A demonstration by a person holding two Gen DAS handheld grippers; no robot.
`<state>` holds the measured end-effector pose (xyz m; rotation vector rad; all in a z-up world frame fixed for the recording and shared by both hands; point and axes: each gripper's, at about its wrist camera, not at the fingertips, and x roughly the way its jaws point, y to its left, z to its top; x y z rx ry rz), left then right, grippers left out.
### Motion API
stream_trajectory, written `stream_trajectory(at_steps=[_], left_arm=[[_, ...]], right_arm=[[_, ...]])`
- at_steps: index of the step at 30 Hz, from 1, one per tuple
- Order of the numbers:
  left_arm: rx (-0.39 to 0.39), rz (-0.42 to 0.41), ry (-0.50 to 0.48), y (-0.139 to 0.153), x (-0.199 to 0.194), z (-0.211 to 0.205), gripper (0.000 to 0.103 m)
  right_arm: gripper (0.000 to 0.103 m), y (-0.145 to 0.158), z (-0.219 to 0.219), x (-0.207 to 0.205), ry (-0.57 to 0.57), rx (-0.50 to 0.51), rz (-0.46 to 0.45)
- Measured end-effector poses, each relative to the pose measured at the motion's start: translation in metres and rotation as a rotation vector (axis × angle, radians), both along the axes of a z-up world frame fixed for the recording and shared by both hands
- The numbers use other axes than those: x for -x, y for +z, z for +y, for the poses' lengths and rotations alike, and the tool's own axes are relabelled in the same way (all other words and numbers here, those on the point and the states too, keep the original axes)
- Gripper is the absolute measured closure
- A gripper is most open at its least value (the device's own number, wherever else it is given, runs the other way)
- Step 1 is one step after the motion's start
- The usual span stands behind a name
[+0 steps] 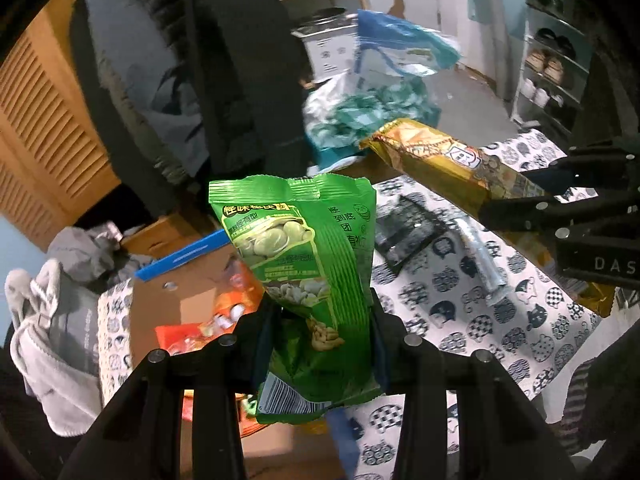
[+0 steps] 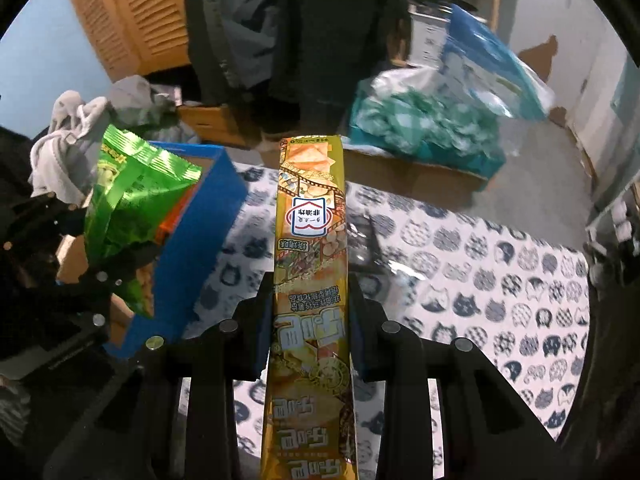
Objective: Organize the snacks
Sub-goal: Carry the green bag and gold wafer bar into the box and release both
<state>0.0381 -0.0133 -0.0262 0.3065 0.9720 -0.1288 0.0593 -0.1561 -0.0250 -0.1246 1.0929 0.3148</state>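
Progress is judged as midway: the open cardboard box with blue sides (image 1: pixel 188 296) already contains an orange snack packet (image 1: pixel 224 312), while a dark foil packet (image 1: pixel 404 232) and a silver stick packet (image 1: pixel 480 264) lie on the cat-print tablecloth (image 1: pixel 500 320). The left gripper (image 1: pixel 320 320) is clamped on the lower part of a green crinkled bean-snack bag (image 1: pixel 296 248), held just beside the box. The right gripper (image 2: pixel 310 320) is clamped mid-length on a long golden cracker sleeve (image 2: pixel 310 240), held above the tablecloth, right of the box.
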Motion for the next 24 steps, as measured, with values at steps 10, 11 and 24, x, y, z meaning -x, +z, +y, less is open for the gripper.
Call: stream_trajectory(at_steps=[10,11,24], left_arm=[[0.016,0.001,0.121,0.002,0.002,0.066,0.062],[0.018,0.001,0.13,0.002,0.003,0.07,0.062],[0.032,0.039,0.285,-0.014,0.007,0.149,0.062]], right_arm=[[0.073,0.006,0.08,-0.017,0.116,-0.013,-0.001],[0.073,0.005,0.087,-0.019,0.126,-0.014,0.004],[0.073,-0.019,0.171,-0.037,0.218,-0.002,0.059]])
